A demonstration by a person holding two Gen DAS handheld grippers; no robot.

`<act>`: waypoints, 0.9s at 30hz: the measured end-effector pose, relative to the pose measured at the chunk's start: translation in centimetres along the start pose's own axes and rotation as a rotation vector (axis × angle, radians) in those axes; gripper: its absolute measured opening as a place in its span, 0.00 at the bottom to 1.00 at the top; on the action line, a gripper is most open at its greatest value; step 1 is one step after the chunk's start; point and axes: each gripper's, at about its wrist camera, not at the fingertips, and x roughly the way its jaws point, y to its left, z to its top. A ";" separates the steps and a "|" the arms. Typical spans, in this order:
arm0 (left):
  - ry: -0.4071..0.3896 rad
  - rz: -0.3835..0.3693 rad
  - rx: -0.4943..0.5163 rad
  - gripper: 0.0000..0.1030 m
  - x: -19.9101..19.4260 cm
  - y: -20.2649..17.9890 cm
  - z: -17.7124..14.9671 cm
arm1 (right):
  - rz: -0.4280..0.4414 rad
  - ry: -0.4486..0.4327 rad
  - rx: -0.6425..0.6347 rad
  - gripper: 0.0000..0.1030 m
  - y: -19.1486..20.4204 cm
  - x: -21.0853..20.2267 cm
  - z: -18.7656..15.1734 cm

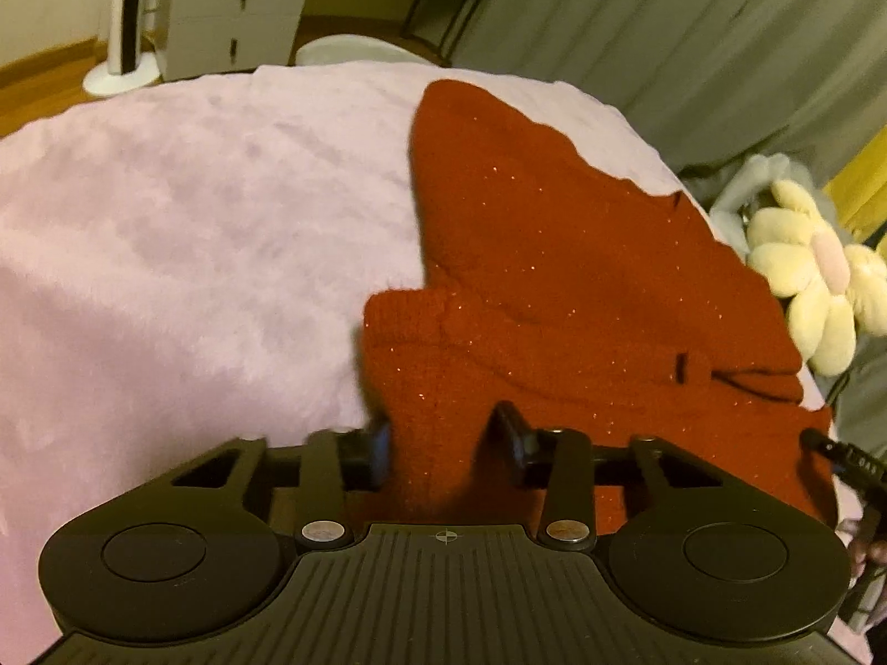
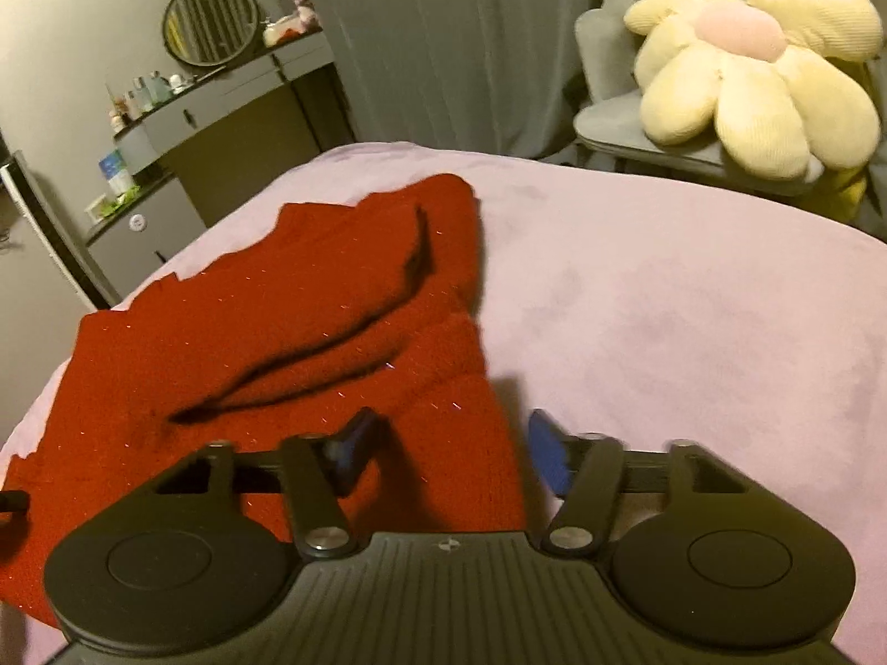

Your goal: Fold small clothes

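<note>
Fingers first: on our left gripper (image 1: pixel 446 438) they stand partly apart, straddling the near left corner of the red knit garment (image 1: pixel 554 288) — fabric lies between them, but we cannot see the pads pressing it. On our right gripper (image 2: pixel 452 446) the fingers are likewise parted over the garment's near right corner, one finger on the knit, the other just off its edge above the pink blanket (image 2: pixel 665 305). No earlier frame is given, so we judge only that neither grip looks settled yet. From both sets of fingers the garment runs straight away across the bed — long axis near to far, near hem at our fingertips. Each hand is closest to its own corner. Beyond the bed sits a flower cushion (image 2: pixel 748 72).
</note>
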 end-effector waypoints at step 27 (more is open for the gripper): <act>-0.373 -0.050 0.185 0.15 -7.1 -6.7 7.0 | -0.065 -0.292 -0.202 0.08 6.4 -2.6 6.6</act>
